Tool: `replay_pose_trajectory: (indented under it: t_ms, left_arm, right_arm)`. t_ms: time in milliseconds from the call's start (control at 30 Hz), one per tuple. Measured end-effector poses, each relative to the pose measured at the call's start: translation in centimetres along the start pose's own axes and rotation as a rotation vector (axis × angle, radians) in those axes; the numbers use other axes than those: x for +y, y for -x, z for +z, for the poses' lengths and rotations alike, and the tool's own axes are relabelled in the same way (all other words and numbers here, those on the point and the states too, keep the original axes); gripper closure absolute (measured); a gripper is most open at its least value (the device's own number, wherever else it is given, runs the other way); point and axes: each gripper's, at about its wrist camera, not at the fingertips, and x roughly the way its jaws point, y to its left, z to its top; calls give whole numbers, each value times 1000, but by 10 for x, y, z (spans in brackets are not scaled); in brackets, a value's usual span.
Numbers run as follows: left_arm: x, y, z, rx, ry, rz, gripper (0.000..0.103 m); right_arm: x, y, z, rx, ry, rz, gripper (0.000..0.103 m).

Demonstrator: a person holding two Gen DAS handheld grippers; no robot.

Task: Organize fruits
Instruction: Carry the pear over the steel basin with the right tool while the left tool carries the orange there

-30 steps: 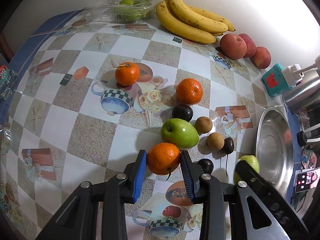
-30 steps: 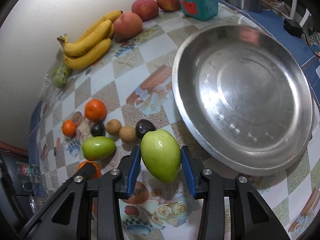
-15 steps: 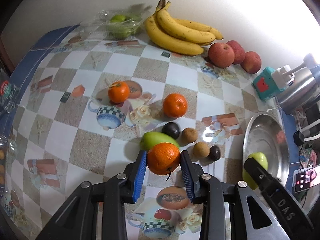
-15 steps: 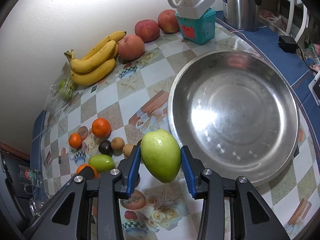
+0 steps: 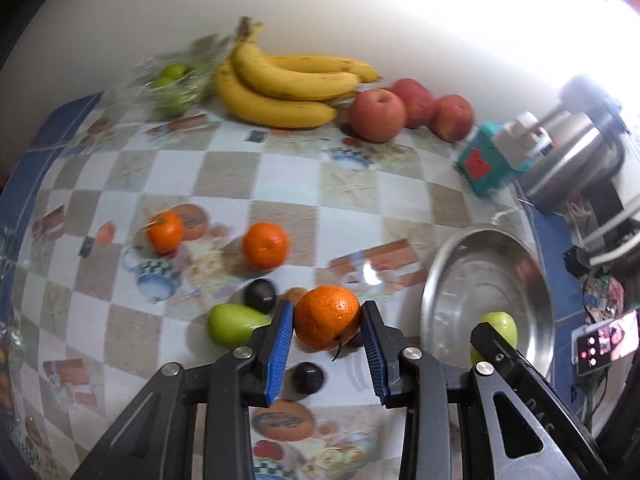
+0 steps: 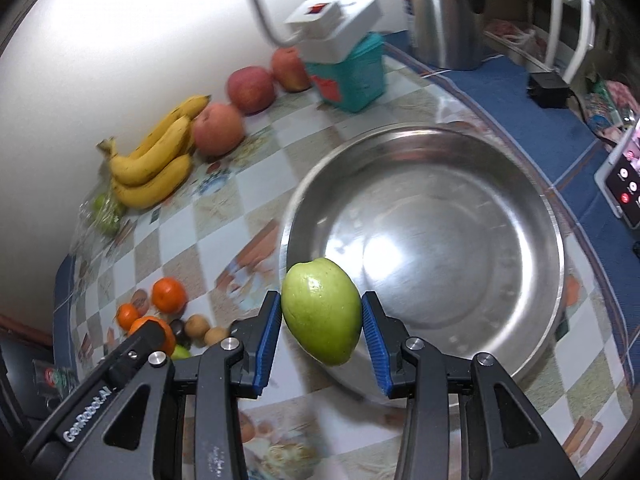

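Note:
My left gripper (image 5: 327, 322) is shut on an orange (image 5: 327, 322) and holds it above the table, left of the steel bowl (image 5: 444, 264). My right gripper (image 6: 322, 316) is shut on a green mango (image 6: 322, 316) and holds it over the near left rim of the steel bowl (image 6: 500, 160), which is empty. On the table lie two more oranges (image 5: 265, 245), another green mango (image 5: 232, 325), two dark plums (image 5: 260, 295) and small brown fruits (image 6: 197, 325).
Bananas (image 5: 288, 92), three red apples (image 5: 377, 115) and a bag of limes (image 5: 176, 84) lie along the back wall. A teal box with a white plug (image 5: 486, 164) and a steel kettle (image 5: 576, 160) stand beyond the bowl. A phone (image 6: 624, 178) lies right of it.
Both grippers have risen and moved right toward the bowl with their fruits. The green mango has gone from beside the bowl to over its rim.

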Motion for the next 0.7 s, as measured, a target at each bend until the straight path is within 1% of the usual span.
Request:
replay_pose_trajectory:
  t_ms: [300, 500, 600, 700]
  left_arm:
    - [-64, -8, 0, 13, -146, -86, 66]
    - [-100, -23, -5, 34, -231, -127, 66]
    - [-111, -31, -9, 46, -263, -135, 66]
    - [-115, -42, -13, 67, -271, -135, 66]
  right_arm:
    - [-50, 0, 14, -6, -115, -42, 61]
    - [-80, -2, 21, -23, -181, -109, 61]
    - [-88, -3, 22, -23, -197, -124, 60]
    - [-95, -9, 21, -12, -214, -136, 60]
